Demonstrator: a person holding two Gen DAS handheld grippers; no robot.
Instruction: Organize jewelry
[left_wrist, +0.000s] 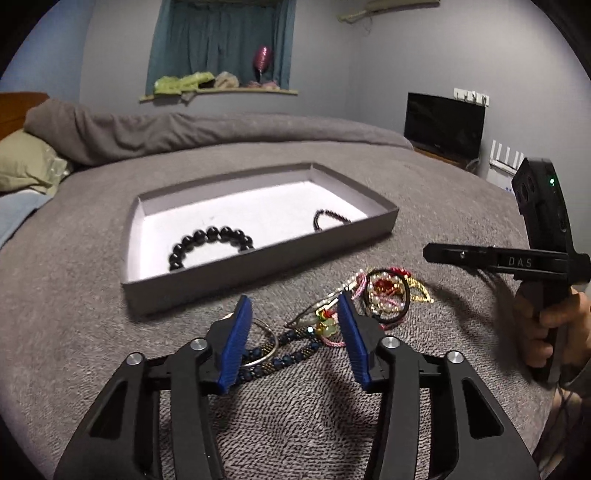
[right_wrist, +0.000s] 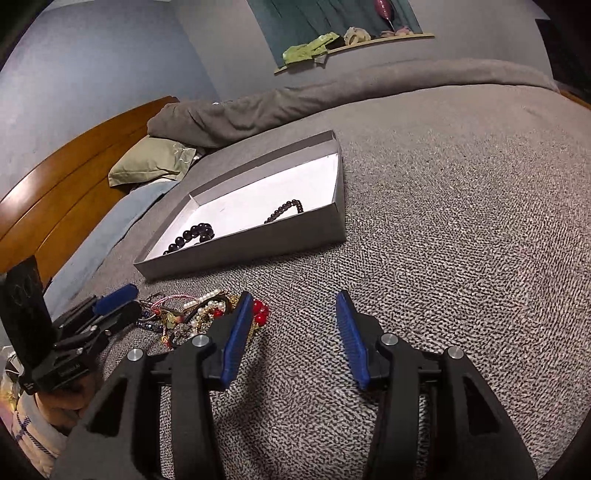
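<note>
Jaws of the left gripper (left_wrist: 294, 314) stand wide apart with nothing held, low over the near end of a jewelry pile (left_wrist: 354, 306) on the bed (left_wrist: 92, 295). Between its blue pads (left_wrist: 236, 339) lie a dark blue beaded strand (left_wrist: 291, 356), a thin metal bangle (left_wrist: 267, 341) and a pink cord with a small green charm (left_wrist: 327, 328). Farther right in the pile sit a black ring with pearl beads (left_wrist: 388, 295), red beads and a bit of gold chain.

Jaws of the right gripper (right_wrist: 293, 314) are also spread wide and empty, over bare grey blanket, with the pile just to their left; the red beads (right_wrist: 260, 310) lie beside the left pad. Open blanket stretches to the right and far side.

Beyond the pile lies a shallow grey box (left_wrist: 258, 266), its near wall close to the jewelry. On its white floor rest a bracelet of large black beads (left_wrist: 210, 245) at left and a smaller dark beaded bracelet (left_wrist: 328, 219) at right, well apart.
</note>
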